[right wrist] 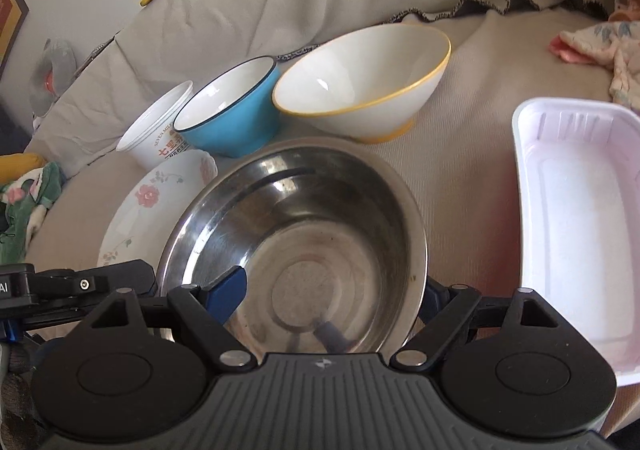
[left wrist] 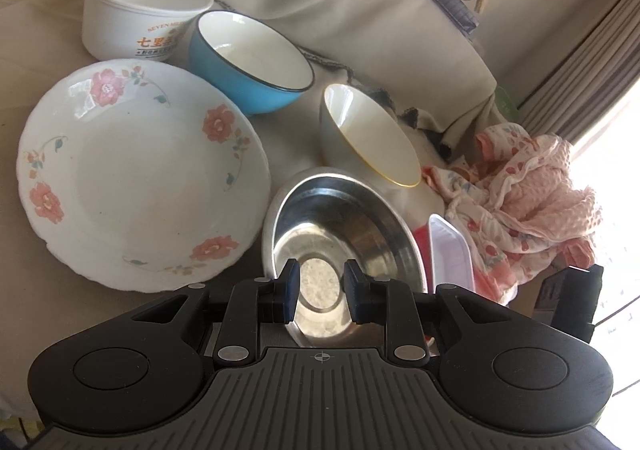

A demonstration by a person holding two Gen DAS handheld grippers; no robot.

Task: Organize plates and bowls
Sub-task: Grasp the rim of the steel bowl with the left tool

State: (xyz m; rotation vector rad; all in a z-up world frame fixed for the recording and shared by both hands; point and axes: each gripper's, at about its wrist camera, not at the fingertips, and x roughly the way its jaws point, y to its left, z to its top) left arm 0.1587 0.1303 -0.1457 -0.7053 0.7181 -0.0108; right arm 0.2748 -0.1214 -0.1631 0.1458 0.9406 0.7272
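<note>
A steel bowl (left wrist: 340, 226) (right wrist: 304, 234) lies on the beige sofa cover. My left gripper (left wrist: 320, 290) hovers over its near side, jaws apart and empty. My right gripper (right wrist: 332, 298) is wide open; its left finger (right wrist: 228, 292) is inside the bowl and the right finger is outside the rim, mostly hidden. A floral plate (left wrist: 140, 178) (right wrist: 148, 206) lies to the left. Behind stand a blue bowl (left wrist: 248, 62) (right wrist: 232, 110), a yellow-rimmed white bowl (left wrist: 372, 138) (right wrist: 360, 82), tilted, and a white printed tub (left wrist: 140, 14) (right wrist: 160, 130).
A white plastic tray (right wrist: 580, 218) (left wrist: 450, 250) lies right of the steel bowl. Pink cloth (left wrist: 520, 194) is heaped at the right. The sofa back (left wrist: 340, 2) rises behind the dishes. Green floral cloth (right wrist: 24, 202) lies at the left.
</note>
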